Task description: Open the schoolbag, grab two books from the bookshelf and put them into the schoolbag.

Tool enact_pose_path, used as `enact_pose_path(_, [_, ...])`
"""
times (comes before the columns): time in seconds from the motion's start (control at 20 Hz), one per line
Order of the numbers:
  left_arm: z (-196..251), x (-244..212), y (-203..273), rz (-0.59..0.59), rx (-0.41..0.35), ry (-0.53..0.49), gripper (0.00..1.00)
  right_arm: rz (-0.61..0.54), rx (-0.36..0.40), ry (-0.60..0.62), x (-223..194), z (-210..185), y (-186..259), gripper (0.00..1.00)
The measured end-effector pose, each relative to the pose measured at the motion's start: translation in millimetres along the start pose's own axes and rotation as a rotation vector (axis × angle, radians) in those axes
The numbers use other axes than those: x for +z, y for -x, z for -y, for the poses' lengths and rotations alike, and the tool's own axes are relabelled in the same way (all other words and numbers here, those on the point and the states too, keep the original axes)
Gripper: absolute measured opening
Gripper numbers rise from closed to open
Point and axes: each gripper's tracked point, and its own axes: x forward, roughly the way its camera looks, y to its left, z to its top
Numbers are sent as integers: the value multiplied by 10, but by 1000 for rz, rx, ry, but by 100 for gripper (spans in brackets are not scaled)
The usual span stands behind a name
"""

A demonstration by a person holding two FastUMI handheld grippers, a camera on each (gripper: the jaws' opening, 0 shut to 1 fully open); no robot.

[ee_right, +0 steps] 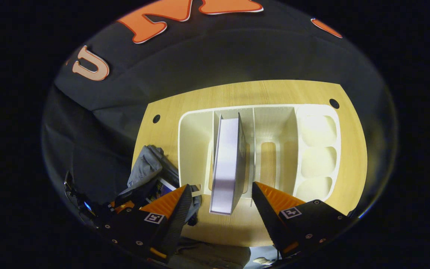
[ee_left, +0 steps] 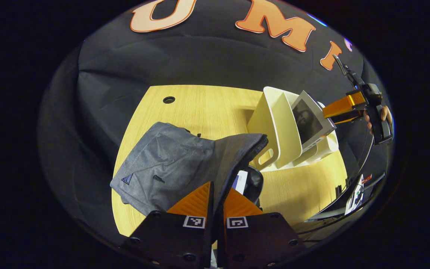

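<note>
So the schoolbag (ee_left: 170, 168) is lying open on the wooden table (ee_left: 203, 108), and one book (ee_left: 240, 182) is already peeking out of its mouth, so I'm guessing half the job is done. The left gripper (ee_left: 218, 196) is pinching the bag's zippered edge, fingers clenched on the fabric, keeping the opening up. The second book (ee_right: 229, 164) is standing upright in the white bookshelf (ee_right: 196, 149), second slot from the left. The right gripper (ee_right: 220, 196) is hovering over it with jaws released, straddling the book's near edge without touching. Grabbing and bagging it is what's left.
</note>
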Motion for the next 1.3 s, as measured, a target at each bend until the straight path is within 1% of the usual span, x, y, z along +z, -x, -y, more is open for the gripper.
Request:
enact_pose_path(0.2, [13,-18,-39,-6,26,39,7,-43,-14,-20,114,74,-250,96])
enact_pose_path(0.25, [10,-26,-48,-7,32,49,7,-49,-14,-22,143,84,-307,92])
enact_pose_path(0.35, [28,-32,-63,-13,40,67,7,-67,-20,-20,157,106,-399,84])
enact_pose_path(0.5, [31,-55,-74,-18,51,78,7,-81,-38,-24,158,159,-493,74])
enact_pose_path(0.55, [30,-56,-80,-21,53,77,7,-81,-48,-26,167,142,-519,58])
enact_pose_path(0.6, [27,-50,-97,-23,56,75,7,-79,-64,-33,182,164,-527,62])
enact_pose_path(0.65, [28,-31,-109,-25,57,70,7,-72,-77,-40,191,251,-519,52])
enact_pose_path(0.7, [25,-58,-108,-26,58,67,7,-67,-97,-42,202,325,-514,58])
enact_pose_path(0.75, [29,-49,-116,-27,56,64,7,-63,-109,-49,207,350,-492,44])
enact_pose_path(0.8, [27,-44,-107,-28,54,62,7,-66,-110,-59,198,347,-484,41])
enact_pose_path(1.0, [25,-39,-84,-23,42,56,7,-32,-120,-76,211,379,-352,39])
enact_pose_path(1.3, [2,-34,-68,-14,14,26,7,41,-83,-113,172,322,102,38])
